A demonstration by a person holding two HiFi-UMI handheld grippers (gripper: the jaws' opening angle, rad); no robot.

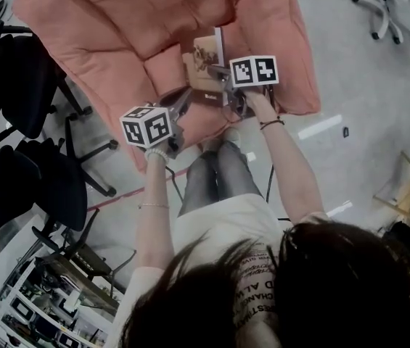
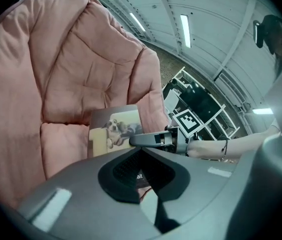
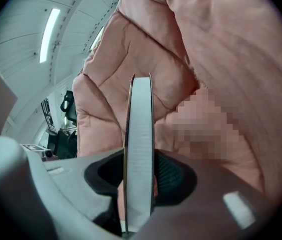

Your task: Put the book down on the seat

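grey floor [image 1: 335,64], pink cushioned seat [image 1: 103,20], probably office chairs [image 1: 16,85] beside it

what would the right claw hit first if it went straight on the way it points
Probably the pink cushion: the right claw is shut on the book, whose far edge would touch it first.

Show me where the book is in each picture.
Head view: the book is in the upper middle.
Left gripper view: the book is centre-left, its dog cover showing, just above the jaws.
Right gripper view: the book is dead centre, edge-on, upright between the jaws.
Shared landmark: the pink seat behind it.
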